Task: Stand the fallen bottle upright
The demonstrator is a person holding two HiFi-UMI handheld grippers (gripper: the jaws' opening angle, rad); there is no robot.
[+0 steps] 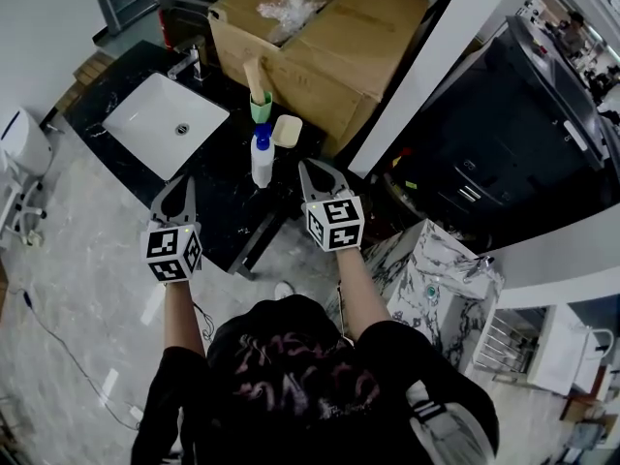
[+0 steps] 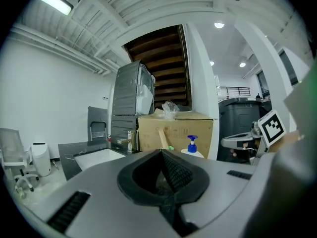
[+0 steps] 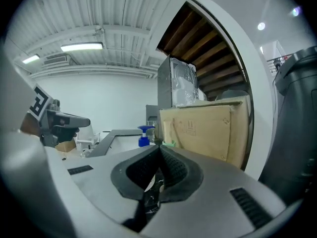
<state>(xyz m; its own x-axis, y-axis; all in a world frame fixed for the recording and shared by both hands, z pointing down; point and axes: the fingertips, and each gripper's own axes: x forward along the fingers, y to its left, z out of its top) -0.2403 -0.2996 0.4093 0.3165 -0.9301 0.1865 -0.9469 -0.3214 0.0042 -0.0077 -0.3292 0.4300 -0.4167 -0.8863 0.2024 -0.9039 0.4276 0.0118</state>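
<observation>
A white pump bottle [image 1: 262, 160] with a blue pump head stands upright on the black counter [image 1: 215, 198], between my two grippers and a little beyond them. It also shows in the left gripper view as the bottle [image 2: 192, 148], and in the right gripper view as the bottle [image 3: 143, 136]. My left gripper [image 1: 183, 182] hangs over the counter's near edge, left of the bottle, shut and empty [image 2: 162, 151]. My right gripper [image 1: 306, 168] is just right of the bottle, apart from it, jaws together with nothing in them [image 3: 159, 148].
A green cup [image 1: 261, 108] holding a wooden handle and a beige pad [image 1: 287, 130] sit behind the bottle. A white sink basin [image 1: 167, 122] with a tap lies to the left. A large cardboard box [image 1: 325, 32] stands at the back; a dark cabinet [image 1: 513, 134] is on the right.
</observation>
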